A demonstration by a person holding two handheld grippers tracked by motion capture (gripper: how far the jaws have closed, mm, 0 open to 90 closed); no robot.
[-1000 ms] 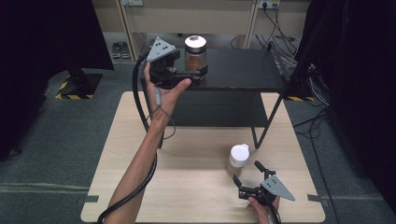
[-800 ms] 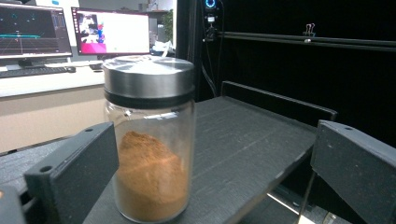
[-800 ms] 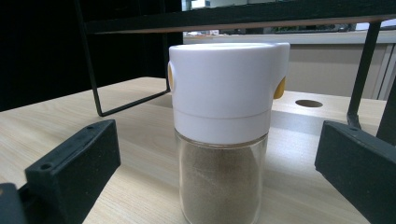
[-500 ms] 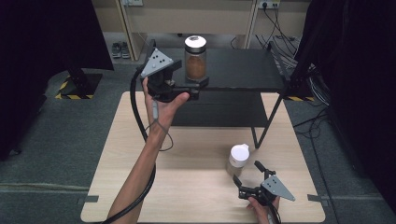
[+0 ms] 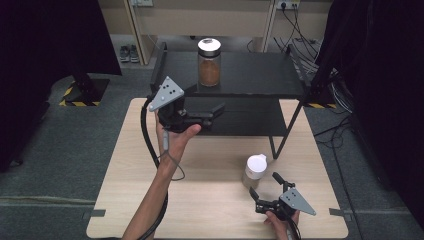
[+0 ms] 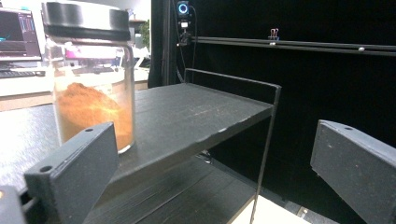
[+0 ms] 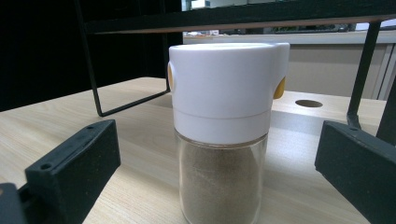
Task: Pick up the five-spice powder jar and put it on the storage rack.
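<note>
From the high view I see my left gripper (image 5: 212,111) held up in front of the black shelf (image 5: 260,75), its jaws spread and empty, pointing right across the lower tier; the hand (image 5: 172,135) covers most of the body, and the forearm is cut off at the bottom edge. The jar (image 5: 209,62) of orange-brown powder stands on the shelf's top tier, far side, apart from that gripper. Near the right corner of the table (image 5: 125,200) my right gripper (image 5: 264,185) sits low, jaws released, just short of the shaker (image 5: 254,171) with the white cap; the hand holding it is mostly out of frame. In the left gripper view the jar (image 6: 91,79) stands at the left on the shelf top (image 6: 196,112), its base partly hidden behind the left jaw, its top cut by the frame; nothing lies between the jaws. In the right gripper view the shaker (image 7: 224,126) stands upright on the table between the wide-open jaws, touching neither as far as I can tell; its base runs off the bottom edge, and the yellow bits at the cap's sides are too partial to make out.
</note>
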